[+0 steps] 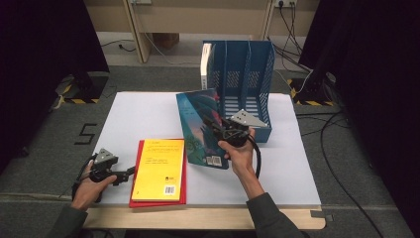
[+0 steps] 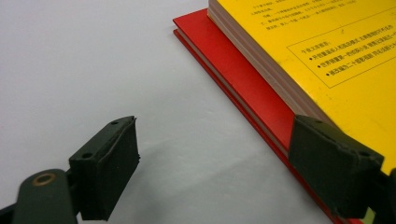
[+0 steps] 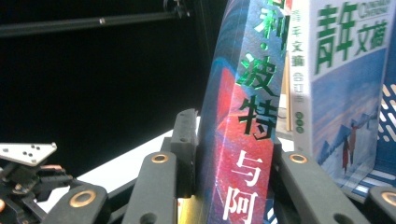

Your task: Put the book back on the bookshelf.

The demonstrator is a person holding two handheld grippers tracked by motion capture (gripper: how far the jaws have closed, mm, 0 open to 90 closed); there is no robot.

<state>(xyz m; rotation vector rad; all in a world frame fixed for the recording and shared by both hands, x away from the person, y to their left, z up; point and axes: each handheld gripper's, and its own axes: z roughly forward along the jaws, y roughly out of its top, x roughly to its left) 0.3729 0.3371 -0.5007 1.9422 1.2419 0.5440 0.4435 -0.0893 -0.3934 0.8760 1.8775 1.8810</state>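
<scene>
Blue-covered book (image 1: 202, 130): held upright and tilted above the white table top (image 1: 148, 116), just in front of the blue file rack (image 1: 245, 82). Cover teal-blue with red and dark artwork; a barcode label sits at its lower corner in the high view. Spine (image 3: 240, 121) carries green and white Chinese characters, among them 波特 and 与阿, on a blue-to-red ground.

Right gripper (image 1: 225, 130): clamped on the blue-covered book, one black jaw on each side of the spine in the right gripper view, pads pressed against the covers. A grey three-cornered plate rides on top, and a black cable trails from it.

White-spined book (image 1: 205, 67): stands upright in the leftmost compartment of the file rack. Its cover (image 3: 348, 79) reads 青年文摘 in green, with a small line of Latin letters above that is too blurred to read with confidence.

Yellow book (image 1: 159, 169): lies flat on a red book (image 1: 140, 191), near the front left of the table. Barcode at its lower right corner; a boxed block of black Chinese text shows on the cover (image 2: 336, 51), too small to read.

Left gripper (image 1: 126, 172): rests low at the table's left front, jaws wide apart and gripping nothing. One finger (image 2: 336, 165) sits at the edge of the red book, seemingly touching it; the other (image 2: 107, 168) is over bare table.
</scene>
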